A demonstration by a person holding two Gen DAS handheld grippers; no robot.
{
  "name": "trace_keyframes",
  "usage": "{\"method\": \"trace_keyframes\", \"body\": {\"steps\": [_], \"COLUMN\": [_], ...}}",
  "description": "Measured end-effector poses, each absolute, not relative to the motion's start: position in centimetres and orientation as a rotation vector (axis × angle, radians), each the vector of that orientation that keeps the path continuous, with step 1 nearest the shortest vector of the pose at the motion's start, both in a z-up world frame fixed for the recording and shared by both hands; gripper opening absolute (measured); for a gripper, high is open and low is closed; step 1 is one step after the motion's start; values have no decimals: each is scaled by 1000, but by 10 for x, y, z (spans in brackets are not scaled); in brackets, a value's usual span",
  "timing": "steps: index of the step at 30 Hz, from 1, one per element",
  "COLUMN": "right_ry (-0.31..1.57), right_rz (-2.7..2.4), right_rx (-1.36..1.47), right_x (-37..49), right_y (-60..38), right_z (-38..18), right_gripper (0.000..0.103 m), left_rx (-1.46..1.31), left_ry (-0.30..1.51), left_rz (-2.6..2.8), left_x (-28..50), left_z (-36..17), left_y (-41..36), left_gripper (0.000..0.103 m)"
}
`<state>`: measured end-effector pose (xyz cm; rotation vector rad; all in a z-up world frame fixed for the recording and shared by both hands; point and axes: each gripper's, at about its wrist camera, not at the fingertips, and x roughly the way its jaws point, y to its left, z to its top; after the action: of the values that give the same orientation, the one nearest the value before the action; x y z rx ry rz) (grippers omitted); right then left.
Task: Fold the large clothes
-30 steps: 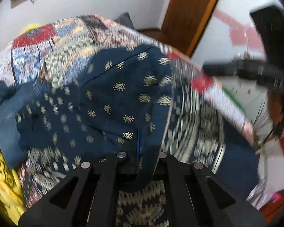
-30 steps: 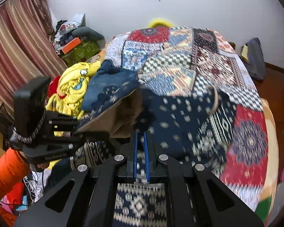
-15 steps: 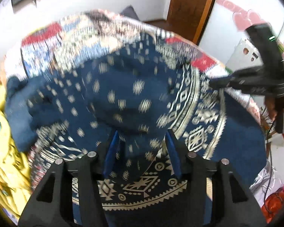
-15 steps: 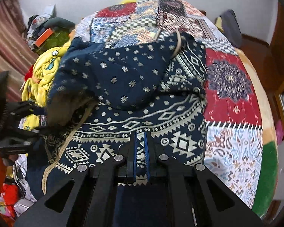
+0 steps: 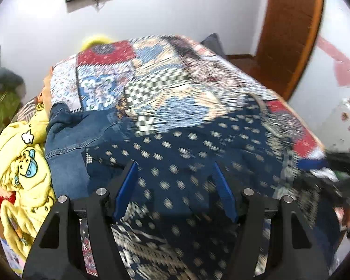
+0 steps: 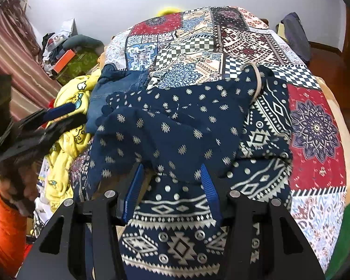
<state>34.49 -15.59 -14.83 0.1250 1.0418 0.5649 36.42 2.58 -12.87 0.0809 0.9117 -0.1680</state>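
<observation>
A large navy garment (image 6: 175, 126) with cream dots and a geometric border lies folded over itself on the patchwork bedspread (image 6: 315, 126). It also shows, blurred, in the left wrist view (image 5: 186, 154). My left gripper (image 5: 175, 186) is open and empty above the garment's near part. My right gripper (image 6: 170, 186) is open and empty just above the folded edge. The left gripper shows at the left edge of the right wrist view (image 6: 58, 116), and the right gripper at the right edge of the left wrist view (image 5: 333, 170).
Blue jeans (image 6: 109, 88) and a yellow cartoon-print garment (image 6: 67, 107) lie heaped at the bed's left side. A striped curtain (image 6: 14, 53) and clutter stand at the left. A wooden door (image 5: 289, 30) is at the back right.
Both grippers let go of the navy garment and opened. The raised half dropped over the rest of it. Both grippers drew back and rose a little.
</observation>
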Motion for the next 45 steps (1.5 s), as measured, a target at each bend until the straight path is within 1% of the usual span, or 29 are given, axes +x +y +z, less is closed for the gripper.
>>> {"method": "trace_keyframes", "body": {"steps": [3, 6, 11, 16, 20, 24, 28, 30, 34, 40, 45], "right_ry": [1058, 1059, 1054, 1058, 1051, 1080, 1168, 1217, 1206, 1152, 1080], "right_rz": [556, 526, 478, 457, 477, 495, 488, 482, 492, 460, 401], "right_rx": [131, 106, 111, 164, 139, 98, 78, 46, 8, 38, 94], "right_x": [343, 341, 340, 343, 340, 343, 350, 353, 350, 349, 359], "right_y": [-160, -168, -193, -201, -186, -168, -155, -150, -150, -177, -208], "right_z": [-155, -155, -152, -152, -154, -169, -197, -214, -208, -186, -166], "right_gripper": [47, 47, 47, 47, 47, 47, 47, 47, 47, 47, 47], "left_rx": [85, 49, 65, 233, 259, 250, 212, 172, 96, 19, -129], "left_ry": [972, 1027, 1020, 1041, 989, 988, 1006, 1003, 980, 932, 967], "left_rz": [-154, -225, -409, -444, -387, -365, -367, -361, -319, -144, -58], "left_x": [389, 393, 363, 328, 306, 290, 276, 271, 269, 286, 314], "left_z": [-152, -171, -180, -208, -210, -206, -198, -192, -176, -159, -171], "left_y": [26, 15, -28, -75, -79, -73, -54, -40, -4, 70, 134], "left_gripper": [65, 65, 65, 65, 65, 65, 66, 68, 78, 80, 81]}}
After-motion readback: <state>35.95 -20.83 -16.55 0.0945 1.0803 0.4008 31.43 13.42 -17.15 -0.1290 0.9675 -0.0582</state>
